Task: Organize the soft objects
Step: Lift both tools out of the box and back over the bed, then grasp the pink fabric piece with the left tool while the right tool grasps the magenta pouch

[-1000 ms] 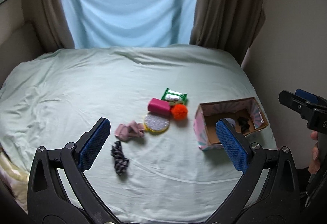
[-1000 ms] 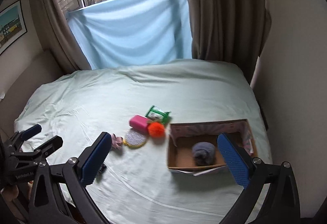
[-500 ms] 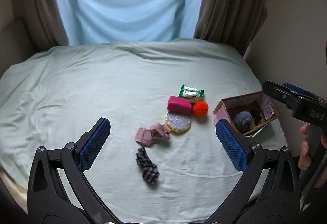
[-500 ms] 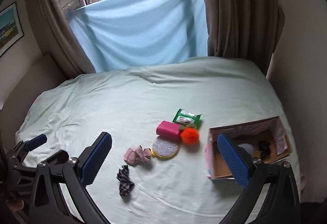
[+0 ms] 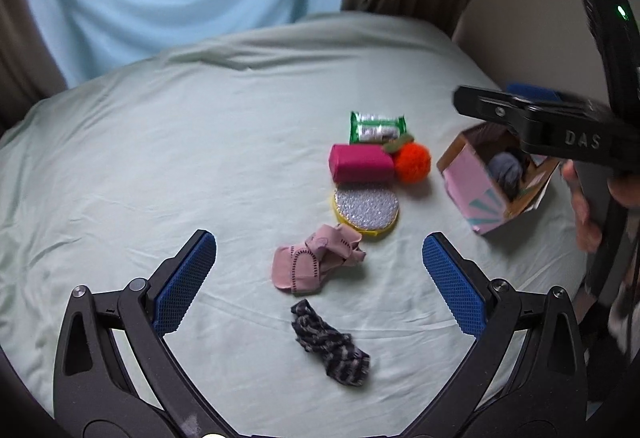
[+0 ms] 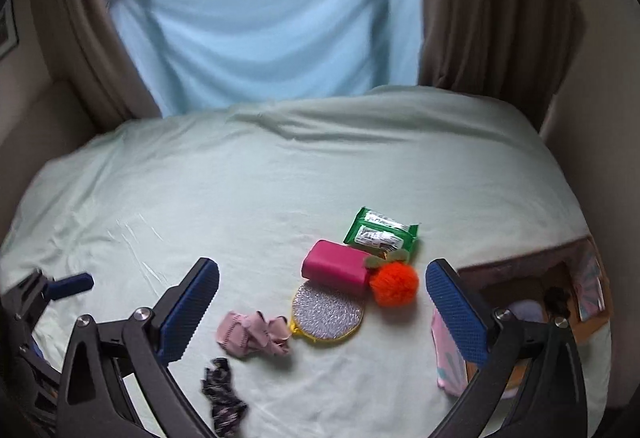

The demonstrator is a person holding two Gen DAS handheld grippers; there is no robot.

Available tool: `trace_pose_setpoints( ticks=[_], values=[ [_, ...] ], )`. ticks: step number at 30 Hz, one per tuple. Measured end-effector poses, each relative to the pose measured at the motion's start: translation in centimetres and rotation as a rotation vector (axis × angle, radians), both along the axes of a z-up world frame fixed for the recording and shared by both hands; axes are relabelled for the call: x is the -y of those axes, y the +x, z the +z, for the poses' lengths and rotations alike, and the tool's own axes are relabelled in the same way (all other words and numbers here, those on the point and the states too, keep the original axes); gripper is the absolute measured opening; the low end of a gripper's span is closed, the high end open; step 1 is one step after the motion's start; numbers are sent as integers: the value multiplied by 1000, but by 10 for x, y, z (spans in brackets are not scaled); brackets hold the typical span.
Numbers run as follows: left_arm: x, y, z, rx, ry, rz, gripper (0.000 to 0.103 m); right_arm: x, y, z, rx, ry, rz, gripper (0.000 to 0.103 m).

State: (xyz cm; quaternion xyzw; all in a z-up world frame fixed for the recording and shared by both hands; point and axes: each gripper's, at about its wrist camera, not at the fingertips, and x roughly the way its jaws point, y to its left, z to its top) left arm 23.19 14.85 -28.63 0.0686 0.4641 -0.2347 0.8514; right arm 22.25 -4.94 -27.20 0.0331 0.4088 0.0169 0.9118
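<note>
the left gripper hangs over the bed with its blue pads spread wide and nothing between them; the pink sock and the dark patterned sock lie on the pale green sheet just below the gap. the right gripper is spread just as wide and holds nothing, off the sheet above the same cluster.

at the right edge of the bed sits a cardboard box with pink patterned sides. inside it there is a grey ball of soft stuff and, in the right wrist view, a small dark thing i cannot identify.

out on the sheet, touching one another, are a green wipes pack, a magenta block, an orange pompom and a round glittery pouch with a yellow rim.

the right gripper's body and a hand cover part of the box in the left wrist view. in the right wrist view its own right finger hides the box's near corner, and the frame edge cuts the box's far side.
</note>
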Motion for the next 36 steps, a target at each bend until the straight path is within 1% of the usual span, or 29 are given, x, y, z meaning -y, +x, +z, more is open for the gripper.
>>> trace_pose_setpoints(
  ticks=[3, 6, 10, 14, 16, 18, 21, 24, 26, 28, 33, 35, 36],
  values=[
    [7, 18, -25, -14, 21, -31, 103, 0, 26, -24, -48, -14, 53, 103],
    [16, 35, -50, -25, 52, -72, 103, -2, 53, -52, -99, -43, 128, 103],
    [31, 57, -87, -67, 78, -128, 103, -2, 83, -84, -154, -51, 216, 103],
    [46, 64, -118, -90, 120, -198, 103, 1, 112, -118, -233, -59, 304, 103],
    [53, 66, -133, -99, 138, -241, 103, 0, 128, -138, -303, -75, 367, 103],
    [59, 68, -149, -114, 161, -275, 103, 0, 139, -154, -342, -105, 411, 103],
    [64, 72, -169, -149, 173, -303, 103, 0, 157, -176, -407, -150, 500, 103],
    [69, 75, -189, -194, 180, -336, 101, -1, 172, -194, -472, -154, 584, 103],
    [73, 77, -199, -219, 184, -357, 98, -4, 177, -203, -515, -158, 633, 103],
    [76, 78, -210, -237, 191, -377, 95, -9, 181, -211, -541, -182, 685, 98],
    [82, 81, -223, -274, 196, -389, 91, -19, 186, -230, -598, -216, 779, 93],
    [84, 81, -227, -292, 204, -394, 87, -22, 187, -238, -619, -221, 797, 92],
    [86, 81, -233, -315, 217, -400, 83, -22, 186, -242, -632, -221, 808, 92]
  ],
)
